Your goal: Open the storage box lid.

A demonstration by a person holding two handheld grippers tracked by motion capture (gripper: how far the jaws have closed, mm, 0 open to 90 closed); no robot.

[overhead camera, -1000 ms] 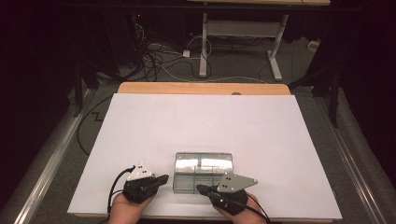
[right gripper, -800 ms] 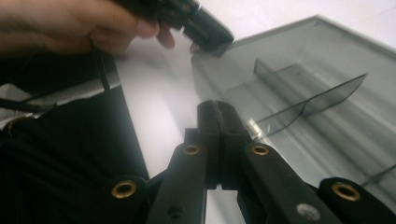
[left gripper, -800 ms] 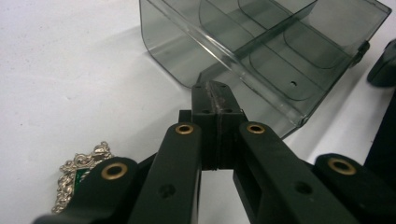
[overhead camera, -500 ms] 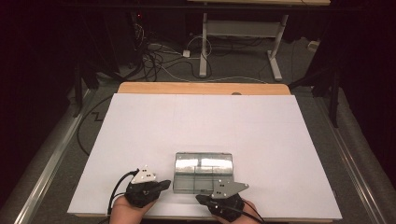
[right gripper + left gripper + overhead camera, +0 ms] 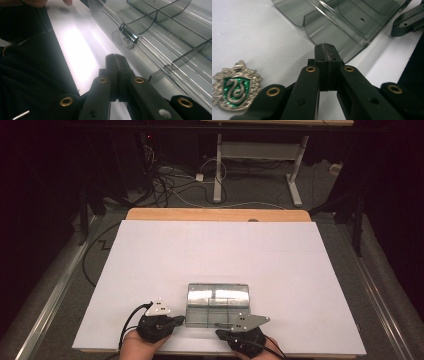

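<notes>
While both hands rest low at the near edge of the white table (image 5: pixel 150 260), we see the clear compartment box (image 5: pixel 217 304) between them, left gripper (image 5: pixel 172 322) and right gripper (image 5: pixel 222 334) pinched shut on nothing, tips pointing inward beside a snake-crest badge (image 5: pixel 235 85).

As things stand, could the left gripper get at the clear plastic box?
Probably yes: the left gripper, jaws shut, sits just beside the clear box, with bare white tabletop between them.

white table sheet (image 5: pixel 215 255), green snake crest badge (image 5: pixel 235 86), floor cables (image 5: pixel 165 180), desk legs (image 5: pixel 218 170)
</notes>
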